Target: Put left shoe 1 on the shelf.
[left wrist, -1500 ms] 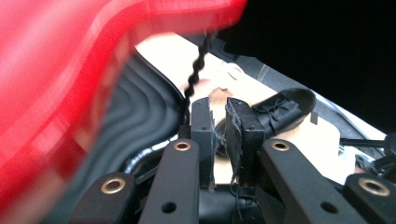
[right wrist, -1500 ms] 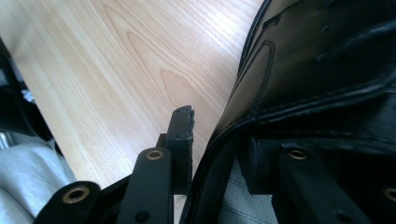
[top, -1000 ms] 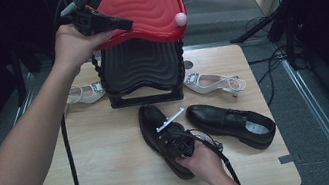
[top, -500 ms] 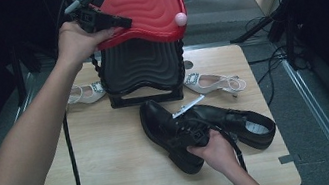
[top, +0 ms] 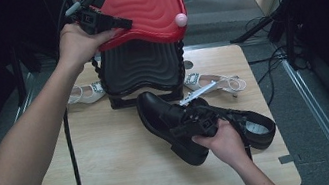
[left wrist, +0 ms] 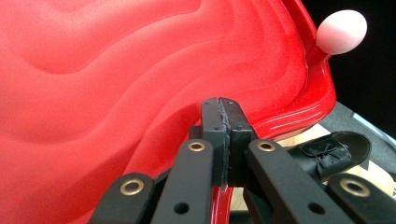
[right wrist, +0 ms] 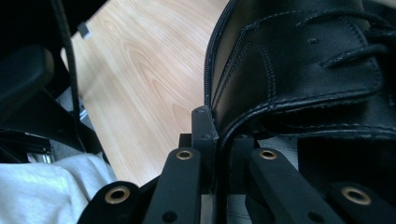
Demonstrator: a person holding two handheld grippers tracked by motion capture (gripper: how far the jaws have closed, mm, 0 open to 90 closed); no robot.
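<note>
A red wavy lid [top: 147, 4] stands tipped up over a black ribbed box [top: 141, 71] at the back of the table. My left gripper [top: 125, 24] is shut on the lid's lower rim; in the left gripper view the jaws [left wrist: 226, 135] pinch the red lid [left wrist: 116, 70] edge. A pink knob [top: 181, 19] sticks out at the lid's corner. My right gripper [top: 193, 123] is shut on the collar of a black leather shoe [top: 162, 118], held tilted above the table, toe toward the box. In the right gripper view the shoe [right wrist: 299, 60] edge sits between the jaws of that gripper [right wrist: 217, 135].
A second black shoe [top: 254, 125] lies at the right of the wooden table [top: 115, 171]. White sandals lie beside the box, one on the left [top: 84, 93], one on the right [top: 217, 83]. Stands and cables crowd the floor at the right.
My right gripper has lifted the black shoe off the table and carried it right, over the second shoe. The left gripper and the red lid have stayed in place.
</note>
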